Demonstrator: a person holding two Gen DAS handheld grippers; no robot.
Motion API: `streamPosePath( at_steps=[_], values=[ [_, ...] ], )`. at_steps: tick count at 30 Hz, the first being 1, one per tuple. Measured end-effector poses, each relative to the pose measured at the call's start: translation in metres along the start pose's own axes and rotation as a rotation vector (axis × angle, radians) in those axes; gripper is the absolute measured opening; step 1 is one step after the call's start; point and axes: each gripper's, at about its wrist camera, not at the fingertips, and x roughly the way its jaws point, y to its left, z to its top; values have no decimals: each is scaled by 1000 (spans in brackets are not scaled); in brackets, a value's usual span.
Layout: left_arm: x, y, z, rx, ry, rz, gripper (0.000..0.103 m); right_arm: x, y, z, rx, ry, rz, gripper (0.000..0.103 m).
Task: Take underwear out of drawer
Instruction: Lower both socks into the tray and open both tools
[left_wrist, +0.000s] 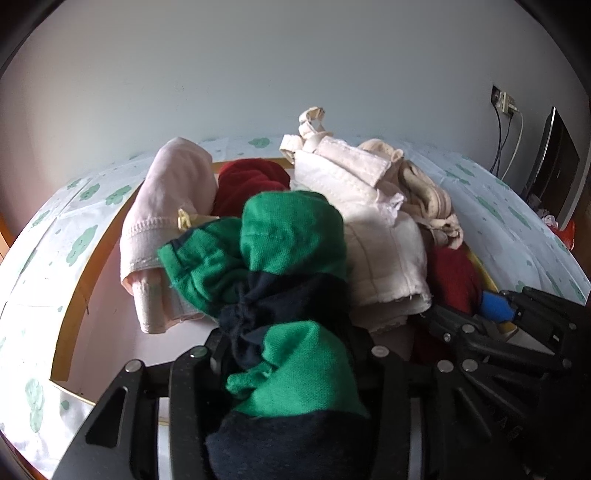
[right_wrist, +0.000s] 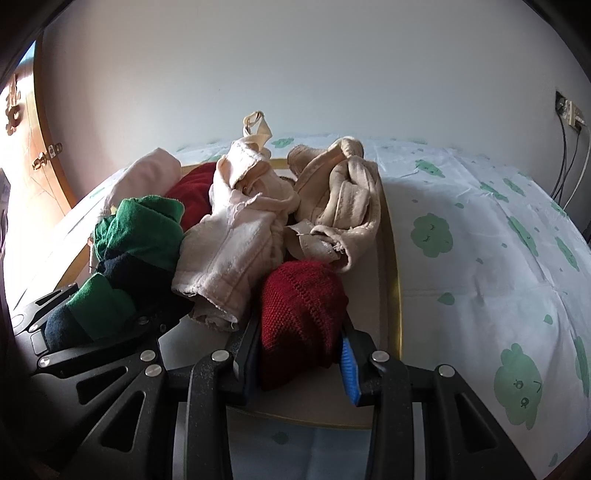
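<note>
the left gripper (left_wrist: 284, 354) has a bunched green and navy garment (left_wrist: 291, 266) between its jaws, in the wooden-rimmed drawer (left_wrist: 79, 288). the right gripper (right_wrist: 301, 354) clamps a dark red knitted piece (right_wrist: 301, 310) near the drawer's right rim. between and behind them lie a pale pink bra (right_wrist: 236, 240), a beige bra (right_wrist: 340, 206), a folded pink garment (left_wrist: 170, 206) and another red piece (left_wrist: 251, 181). a cloud-print sheet (right_wrist: 480, 229) surrounds the drawer.

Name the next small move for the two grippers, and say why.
Probably lift both straight up. The left gripper has the green and navy cotton bundle between its jaws, the right gripper pinches the dark red knitted piece, and both garments lie low in the wooden-rimmed drawer.
</note>
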Motion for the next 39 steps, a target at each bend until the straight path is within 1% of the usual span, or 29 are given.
streamPosePath(
  at_steps=[2, 3, 4, 5, 6, 7, 8, 10, 11, 13, 14, 15, 17, 19, 20, 21, 22, 24, 26, 28, 30, 31, 34, 38, 39],
  values=[
    [-6, 4, 6, -22, 21, -11, 52, 1, -2, 5, 3, 38, 17, 41],
    [-17, 9, 8, -52, -2, -16, 61, -1, -4, 7, 21, 50, 22, 45],
    [-23, 11, 9, -60, -23, -4, 67, -6, -6, 7, 42, 35, 26, 52],
    [-33, 12, 9, -58, -59, 25, 80, -14, -9, 6, 60, 0, 41, 53],
    [-45, 11, 9, -39, -111, 70, 90, -24, -12, 6, 72, -41, 57, 56],
    [-51, 10, 8, -26, -137, 99, 96, -29, -13, 5, 76, -58, 64, 57],
    [-60, 10, 6, -10, -180, 144, 103, -36, -14, 5, 83, -75, 78, 57],
    [-74, 10, 2, 3, -234, 202, 102, -46, -16, 2, 105, -104, 99, 57],
    [-77, 12, -1, -1, -237, 222, 102, -51, -16, 1, 116, -117, 114, 57],
    [-82, 16, -5, -10, -233, 220, 102, -62, -15, -5, 133, -146, 147, 57],
    [-83, 17, -9, -7, -226, 199, 102, -66, -14, -8, 138, -161, 149, 57],
    [-83, 18, -12, 3, -212, 195, 102, -72, -13, -14, 142, -186, 143, 57],
    [-83, 16, -19, 20, -191, 222, 102, -76, -9, -19, 129, -211, 128, 57],
    [-89, 19, -30, 30, -203, 238, 102, -77, -3, -23, 98, -204, 81, 57],
    [-92, 21, -33, 24, -208, 246, 102, -78, -2, -25, 89, -197, 72, 57],
    [-94, 23, -36, 10, -211, 250, 102, -79, -1, -27, 83, -192, 91, 57],
    [-91, 24, -34, -5, -210, 248, 102, -80, 1, -29, 75, -190, 140, 57],
    [-88, 33, -32, -33, -196, 244, 102, -83, 5, -30, 66, -189, 192, 57],
    [-94, 43, -32, -68, -209, 275, 102, -80, 9, -24, 73, -172, 241, 57],
    [-101, 55, -34, -89, -229, 291, 102, -76, 11, -17, 110, -144, 339, 57],
    [-108, 63, -33, -89, -237, 305, 102, -68, 18, -8, 137, -104, 430, 57],
    [-111, 65, -32, -85, -239, 315, 102, -61, 26, -2, 134, -78, 448, 57],
    [-115, 80, -35, -99, -245, 364, 102, -36, 50, 9, 97, -20, 414, 57],
    [-110, 103, -36, -139, -224, 346, 102, -1, 68, 17, 112, 70, 421, 57],
    [-108, 109, -35, -150, -220, 351, 102, 4, 73, 19, 89, 68, 396, 57]
  ],
)
